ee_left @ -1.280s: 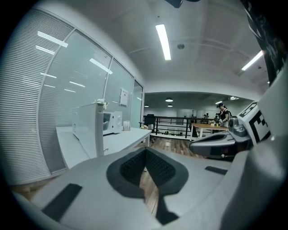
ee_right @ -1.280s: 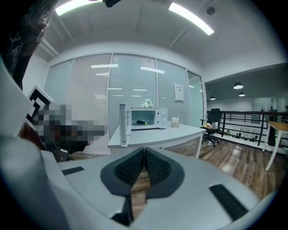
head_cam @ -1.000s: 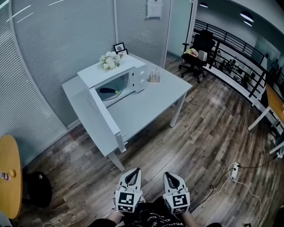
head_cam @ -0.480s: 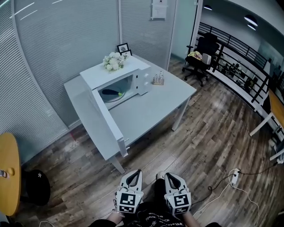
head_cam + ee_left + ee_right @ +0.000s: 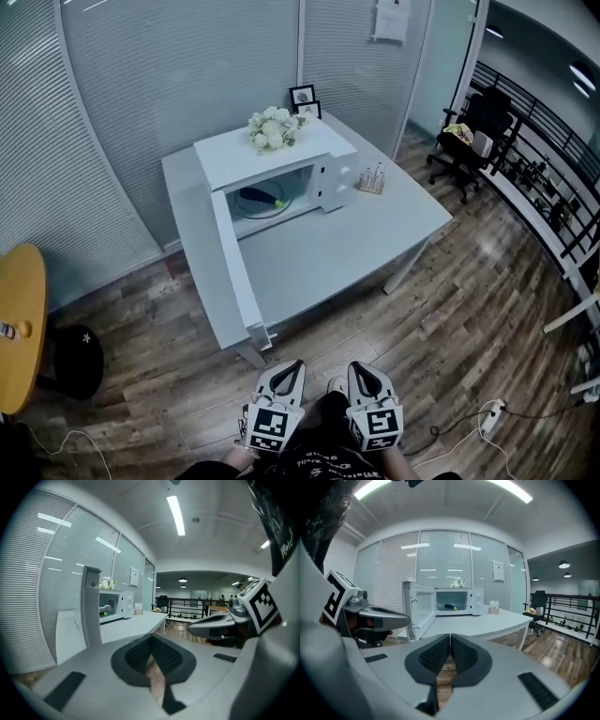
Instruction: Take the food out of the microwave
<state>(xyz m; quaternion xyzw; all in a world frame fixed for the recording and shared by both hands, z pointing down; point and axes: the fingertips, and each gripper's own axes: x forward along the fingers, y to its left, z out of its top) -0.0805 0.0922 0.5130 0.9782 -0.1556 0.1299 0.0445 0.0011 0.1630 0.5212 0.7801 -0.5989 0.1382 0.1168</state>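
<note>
**Operator:** Is any marking legible?

**Technician:** None. A paper notice (image 5: 389, 19) hangs on the far glass partition, and its print is too small to read. Each gripper cube bears a square black-and-white marker. The white lettering on the person's dark clothing cannot be made out.

**Operator:** Where is the food?

**Technician:** The food (image 5: 259, 198) is a dark elongated item with a green end. It lies inside the microwave (image 5: 281, 159), at the far left of the white table (image 5: 356, 248). The microwave door (image 5: 234, 281) is swung open toward the near side, left of the cavity.

**Operator:** What surrounds it?

**Technician:** From left to right:
- a yellow round table (image 5: 19, 328), with a black round object (image 5: 80, 361) beside it
- white flowers (image 5: 274, 127) on top of the microwave
- picture frames (image 5: 303, 96) behind the flowers
- a small rack (image 5: 373, 178) just right of the microwave
- an office chair (image 5: 469, 136) at far right
- a power strip (image 5: 489, 419) on the wood floor at near right

Bare floor and the table's near edge lie between the grippers and the microwave.

**Operator:** What is the gripper status?

**Technician:** The left gripper (image 5: 288, 366) and right gripper (image 5: 360, 369) sit side by side close to the person's body. Both are well apart from the table and point toward it, tilted slightly down. Both are clenched, pads together, with nothing held.
</note>
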